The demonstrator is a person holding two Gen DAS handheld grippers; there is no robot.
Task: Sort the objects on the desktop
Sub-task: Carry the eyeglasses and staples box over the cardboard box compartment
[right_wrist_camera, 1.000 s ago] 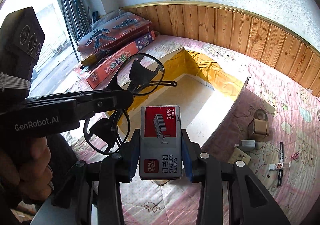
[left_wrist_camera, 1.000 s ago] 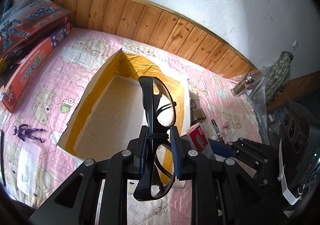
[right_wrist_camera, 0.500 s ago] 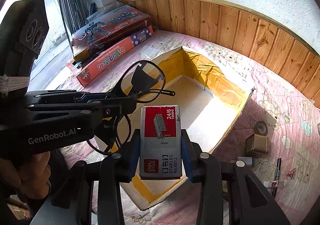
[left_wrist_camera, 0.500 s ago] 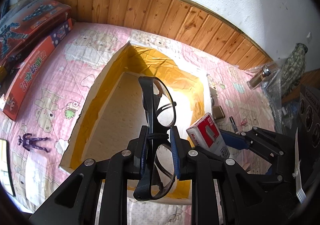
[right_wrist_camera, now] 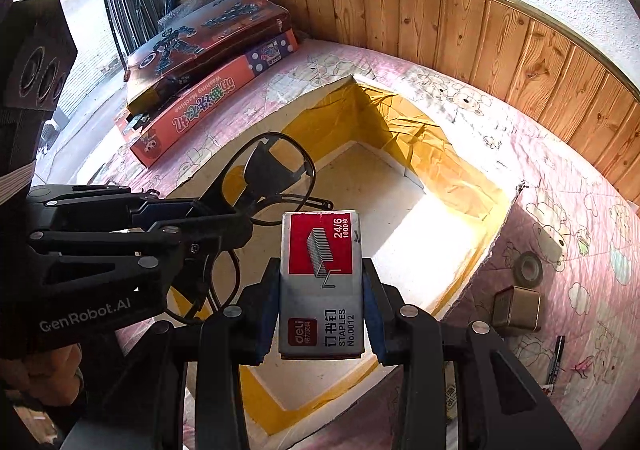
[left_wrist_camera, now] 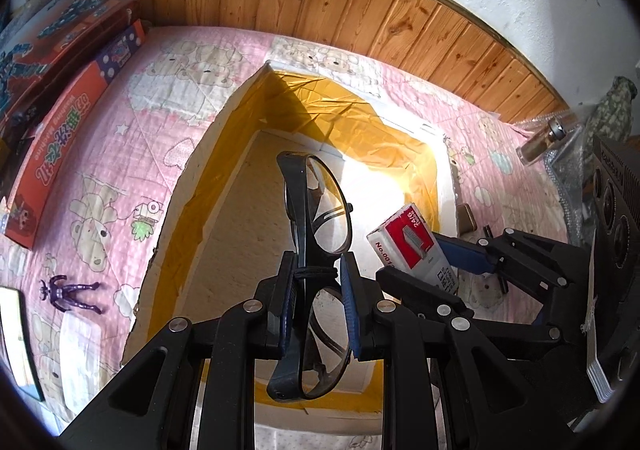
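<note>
Between left gripper (left_wrist_camera: 318, 274) pads, glasses (left_wrist_camera: 316, 210) clamped

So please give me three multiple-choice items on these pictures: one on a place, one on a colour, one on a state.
1. Where does the purple figure lie?
A. inside the box
B. on the pink quilt, outside the box
C. on the orange game box

2. What colour lines the inner walls of the box?
A. yellow
B. green
C. blue

3. In what state is the left gripper?
A. open and empty
B. shut on a staple box
C. shut on the glasses

Answers:
1 B: it rests on the quilt, apart from the box wall.
2 A: yellow film covers the walls in both views.
3 C: its pads press on the bridge of the glasses; the staple box sits in the right gripper.
</note>
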